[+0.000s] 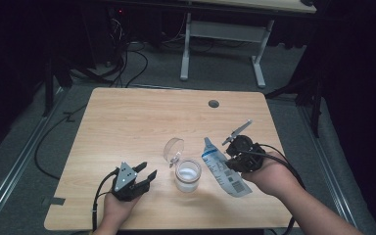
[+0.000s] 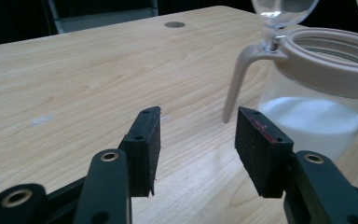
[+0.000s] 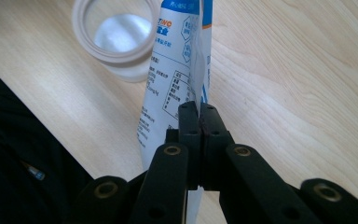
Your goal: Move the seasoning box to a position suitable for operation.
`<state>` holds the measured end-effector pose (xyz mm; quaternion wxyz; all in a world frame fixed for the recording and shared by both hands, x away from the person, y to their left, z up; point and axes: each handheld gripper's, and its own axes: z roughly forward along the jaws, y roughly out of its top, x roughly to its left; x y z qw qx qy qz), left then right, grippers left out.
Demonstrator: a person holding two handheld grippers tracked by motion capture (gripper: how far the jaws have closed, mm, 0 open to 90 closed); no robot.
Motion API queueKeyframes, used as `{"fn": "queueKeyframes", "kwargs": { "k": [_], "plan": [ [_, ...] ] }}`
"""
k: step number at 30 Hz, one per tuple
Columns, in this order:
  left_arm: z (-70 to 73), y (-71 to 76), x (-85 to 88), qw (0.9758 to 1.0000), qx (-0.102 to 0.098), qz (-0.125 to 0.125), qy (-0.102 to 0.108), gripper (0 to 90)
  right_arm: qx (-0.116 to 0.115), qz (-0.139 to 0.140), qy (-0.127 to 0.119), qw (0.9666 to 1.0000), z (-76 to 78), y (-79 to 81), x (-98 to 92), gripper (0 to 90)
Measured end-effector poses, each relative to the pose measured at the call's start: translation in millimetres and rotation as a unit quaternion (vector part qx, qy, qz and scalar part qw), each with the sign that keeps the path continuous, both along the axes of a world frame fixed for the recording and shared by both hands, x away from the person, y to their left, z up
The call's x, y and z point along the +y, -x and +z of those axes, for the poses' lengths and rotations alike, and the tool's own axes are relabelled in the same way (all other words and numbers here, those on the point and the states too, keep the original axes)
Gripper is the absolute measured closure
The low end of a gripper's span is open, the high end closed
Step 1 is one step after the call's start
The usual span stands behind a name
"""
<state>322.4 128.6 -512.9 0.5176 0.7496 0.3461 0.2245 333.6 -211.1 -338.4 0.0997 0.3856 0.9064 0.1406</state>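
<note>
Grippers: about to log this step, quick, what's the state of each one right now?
Left gripper: open, nothing between its jaws, near the jar.
Right gripper: shut on the printed pouch, beside the jar.

Jar (image 1: pixel 188 175) mid-table (image 1: pixel 127 122); pouch (image 1: pixel 220 169) just R of jar, L gripper (image 1: pixel 146 172) left of jar

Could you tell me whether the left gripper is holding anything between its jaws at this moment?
No, the left gripper has its jaws apart with only bare table between them, and the jar stands off to the side.
</note>
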Motion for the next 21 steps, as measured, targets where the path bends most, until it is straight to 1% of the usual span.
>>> {"fn": "queueKeyframes", "kwargs": {
  "k": [4,5,9,12,14,15,21],
  "plan": [
    [-0.1,-2.6,5.7,0.9999,0.002,0.010,0.003,50.8,-0.001,-0.015,0.001,0.9999,-6.3,-1.0,-12.5,89.9],
    [-0.2,-4.6,10.0,0.9998,0.003,0.016,0.006,50.8,-0.003,-0.013,0.002,0.9999,-8.5,-1.8,-16.1,89.8],
    [-1.1,-9.0,19.2,0.9994,0.008,0.030,0.013,50.8,0.000,-0.031,0.009,0.9995,-17.5,-3.0,-27.7,89.9],
    [-1.9,-11.7,25.4,0.9990,0.012,0.039,0.017,50.9,0.003,-0.039,0.017,0.9991,-25.4,-6.2,-36.8,90.0],
    [-2.2,-12.6,27.7,0.9989,0.012,0.043,0.017,50.8,0.009,-0.052,0.021,0.9984,-30.5,-8.0,-41.6,90.0],
    [-2.3,-13.0,28.6,0.9987,0.012,0.045,0.019,50.9,0.008,-0.048,0.025,0.9985,-33.5,-10.0,-44.5,90.0],
    [-4.2,-14.4,32.2,0.9983,0.018,0.050,0.022,50.8,0.013,-0.062,0.046,0.9969,-50.5,-21.4,-58.1,90.0]
  ]
}}
